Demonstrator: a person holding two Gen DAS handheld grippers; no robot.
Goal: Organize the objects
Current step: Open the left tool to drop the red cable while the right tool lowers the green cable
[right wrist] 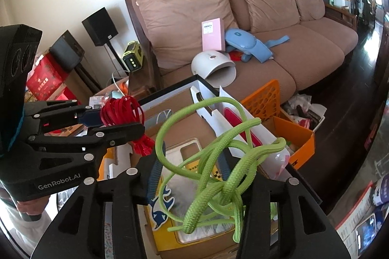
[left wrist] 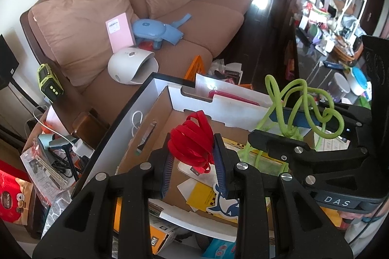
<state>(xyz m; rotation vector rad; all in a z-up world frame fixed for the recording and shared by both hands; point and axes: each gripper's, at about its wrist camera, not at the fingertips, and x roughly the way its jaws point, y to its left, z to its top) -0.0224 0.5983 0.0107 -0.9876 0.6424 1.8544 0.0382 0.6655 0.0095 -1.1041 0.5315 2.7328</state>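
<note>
**Two cables held over the open box; right grip slack**

We start at the left gripper (left wrist: 193, 154), low in the centre of its own view. Its jaws stand narrowly apart and press on a bundled red cable (left wrist: 192, 140), whose plug end hangs just below the pads. We judge the coil is pinched at its middle so the loops stay gathered.

The right gripper (right wrist: 192, 176) sits low in the centre of its view, jaws roughly half apart. The tangled green cord (right wrist: 218, 161) lies between them, draped across the right finger and hanging below. We cannot tell whether the pads press on it; the wide gap suggests they do not, and that the cord rests there by its own knot.

Both grippers hang above the open cardboard box (left wrist: 136, 113), tilted downward, which suits dropping the cables inside. On the box floor beneath lie a yellow card (left wrist: 201, 195) and a shark sticker (left wrist: 226, 208). A white divider (left wrist: 218, 106) crosses the box in mid-frame.

Further out, upper left, the brown sofa (left wrist: 97, 16) carries a white dome device (left wrist: 131, 64).
</note>
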